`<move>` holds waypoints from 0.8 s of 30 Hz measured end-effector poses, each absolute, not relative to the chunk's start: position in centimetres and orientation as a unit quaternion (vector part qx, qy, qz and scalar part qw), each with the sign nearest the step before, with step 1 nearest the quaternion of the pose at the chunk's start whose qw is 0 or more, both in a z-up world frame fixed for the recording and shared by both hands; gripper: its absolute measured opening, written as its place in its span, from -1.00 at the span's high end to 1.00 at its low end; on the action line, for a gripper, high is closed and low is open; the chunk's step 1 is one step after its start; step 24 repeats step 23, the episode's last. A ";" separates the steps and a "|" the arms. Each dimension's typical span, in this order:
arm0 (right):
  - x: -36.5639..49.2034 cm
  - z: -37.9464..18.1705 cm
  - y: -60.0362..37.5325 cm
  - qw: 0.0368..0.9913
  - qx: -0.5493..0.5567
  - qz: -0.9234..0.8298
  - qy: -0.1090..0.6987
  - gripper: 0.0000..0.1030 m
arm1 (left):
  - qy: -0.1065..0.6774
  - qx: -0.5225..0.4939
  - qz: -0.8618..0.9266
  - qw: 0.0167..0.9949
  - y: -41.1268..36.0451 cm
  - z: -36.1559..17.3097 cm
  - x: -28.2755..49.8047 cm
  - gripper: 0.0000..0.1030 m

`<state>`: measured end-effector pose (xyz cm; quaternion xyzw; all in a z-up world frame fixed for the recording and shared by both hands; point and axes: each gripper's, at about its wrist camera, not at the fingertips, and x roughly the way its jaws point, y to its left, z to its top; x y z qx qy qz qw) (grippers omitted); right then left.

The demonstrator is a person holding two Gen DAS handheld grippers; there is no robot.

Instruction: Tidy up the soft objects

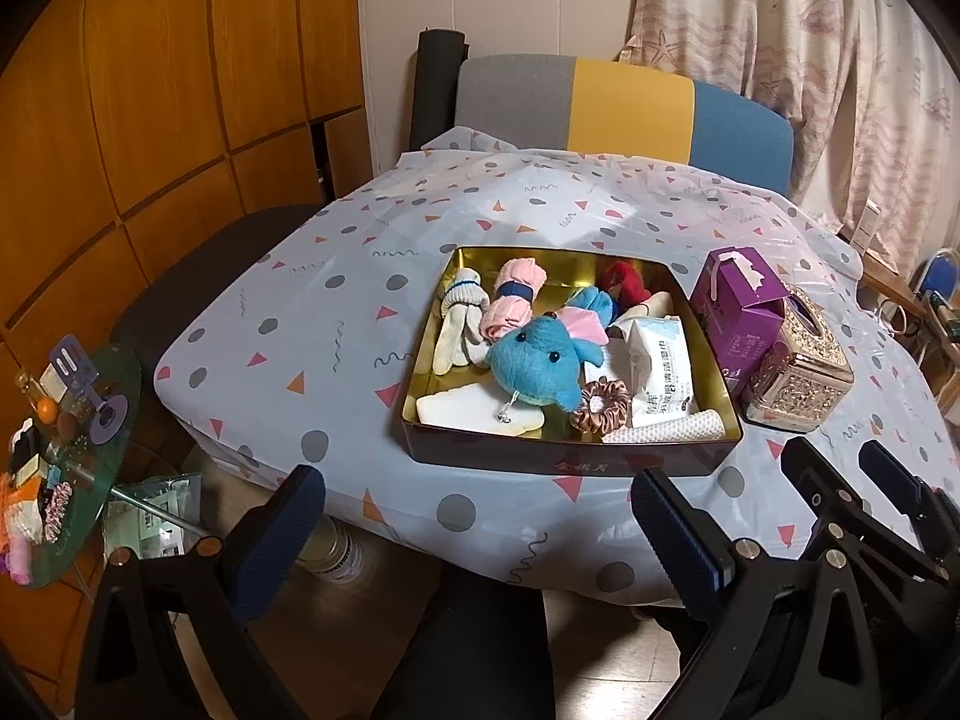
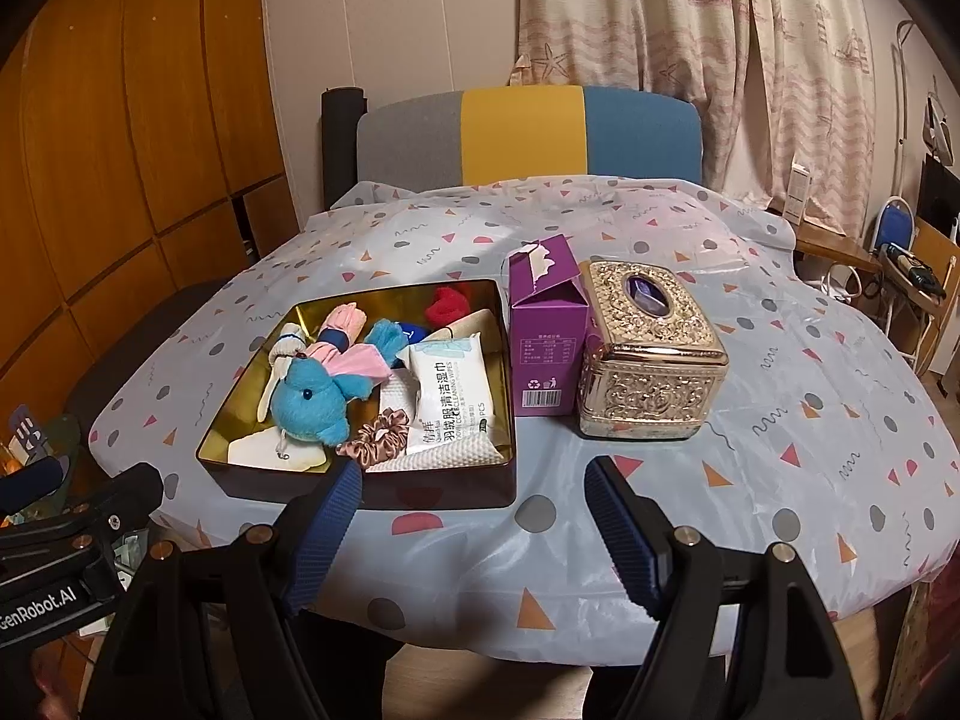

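Observation:
A gold-lined tin box (image 1: pixel 714 360) (image 2: pixel 504 384) sits on the table and holds soft things: a blue plush elephant (image 1: pixel 540 363) (image 2: pixel 312 399), a brown scrunchie (image 1: pixel 602 405) (image 2: pixel 378 435), a wet-wipes pack (image 1: pixel 660 372) (image 2: pixel 453 396), white gloves (image 1: pixel 459 324), a pink rolled cloth (image 1: pixel 516 297) (image 2: pixel 345 324), a red plush (image 1: pixel 621 282) (image 2: pixel 447 303) and a white sponge (image 1: pixel 474 414). My left gripper (image 1: pixel 477 525) is open and empty before the table's near edge. My right gripper (image 2: pixel 474 531) is open and empty in front of the box; it also shows in the left wrist view (image 1: pixel 840 480).
A purple carton (image 2: pixel 546 336) (image 1: pixel 741 315) and an ornate gold tissue box (image 2: pixel 651 360) (image 1: pixel 801 363) stand right of the tin. A patterned cloth (image 2: pixel 780 420) covers the table. A chair (image 2: pixel 528 132) stands behind it. A glass side table (image 1: pixel 90 420) with clutter is at left.

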<state>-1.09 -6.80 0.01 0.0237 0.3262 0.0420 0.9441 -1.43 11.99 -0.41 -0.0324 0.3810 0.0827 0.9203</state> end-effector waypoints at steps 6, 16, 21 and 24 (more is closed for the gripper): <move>-1.0 0.0 -6.7 0.944 0.023 0.041 0.327 -0.52 | 0.382 -0.031 0.081 0.920 11.9 -0.4 -1.4 -1.00; -1.0 -0.1 -6.8 0.944 0.025 0.040 0.328 -0.52 | 0.389 -0.029 0.080 0.917 11.8 -0.9 -1.0 -0.99; -0.9 -0.2 -7.0 0.943 0.024 0.038 0.329 -0.52 | 0.398 -0.035 0.082 0.913 11.9 -1.3 -0.8 -0.96; -0.8 -0.3 -7.1 0.943 0.025 0.037 0.330 -0.52 | 0.397 -0.030 0.086 0.913 11.8 -1.4 -0.8 -0.96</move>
